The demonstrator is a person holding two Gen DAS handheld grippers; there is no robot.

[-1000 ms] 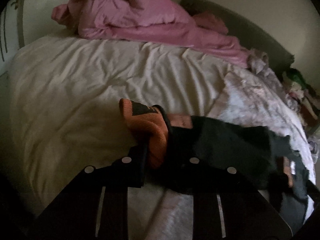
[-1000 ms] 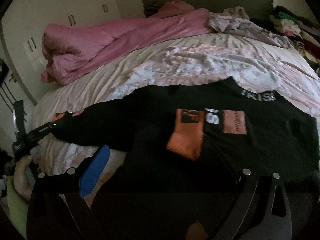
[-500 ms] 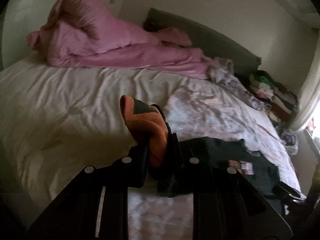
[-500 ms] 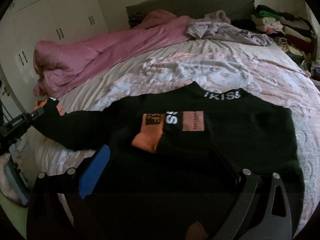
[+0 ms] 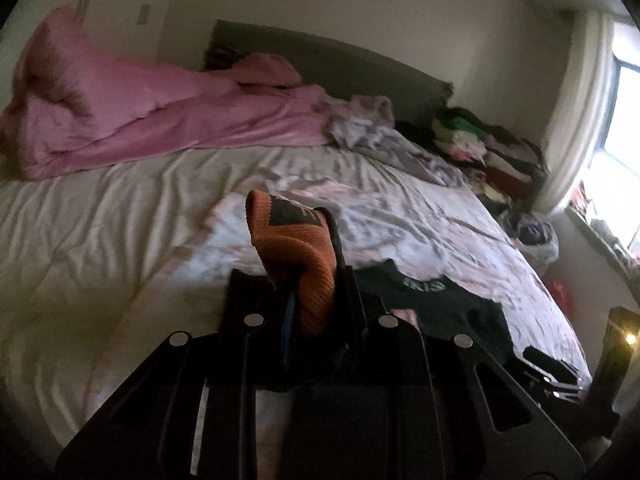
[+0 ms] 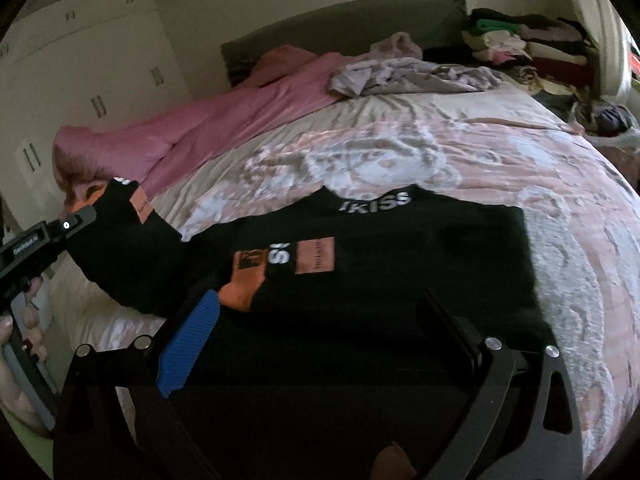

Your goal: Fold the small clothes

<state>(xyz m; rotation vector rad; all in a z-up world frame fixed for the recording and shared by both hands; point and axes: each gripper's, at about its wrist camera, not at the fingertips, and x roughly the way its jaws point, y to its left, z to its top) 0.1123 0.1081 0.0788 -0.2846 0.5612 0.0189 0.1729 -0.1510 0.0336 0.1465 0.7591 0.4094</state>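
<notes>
One sleeve cuff (image 5: pixel 294 264) of black sweater (image 6: pixel 384 264), orange, pinched in nearly shut left gripper (image 5: pixel 316 300); now lifted higher and swung toward sweater body flat on bed (image 6: pixel 500 152). Fold of second sleeve judged underway. Right gripper (image 6: pixel 320 328) spread wide over lower hem, nothing visibly clamped.

The black sweater (image 6: pixel 400 264) carries white block letters on its neckband (image 6: pixel 376 201); "KISS" can be read there, with a partly cut stroke before it. On the sweater's chest, white letters "S" and part of another show beside an orange patch (image 6: pixel 315 255), whose small dark print is too fine to read. The lifted sleeve (image 6: pixel 120 220) has white lettering at its cuff, unreadable. In the left wrist view the neckband (image 5: pixel 424 285) lettering is blurred.
</notes>
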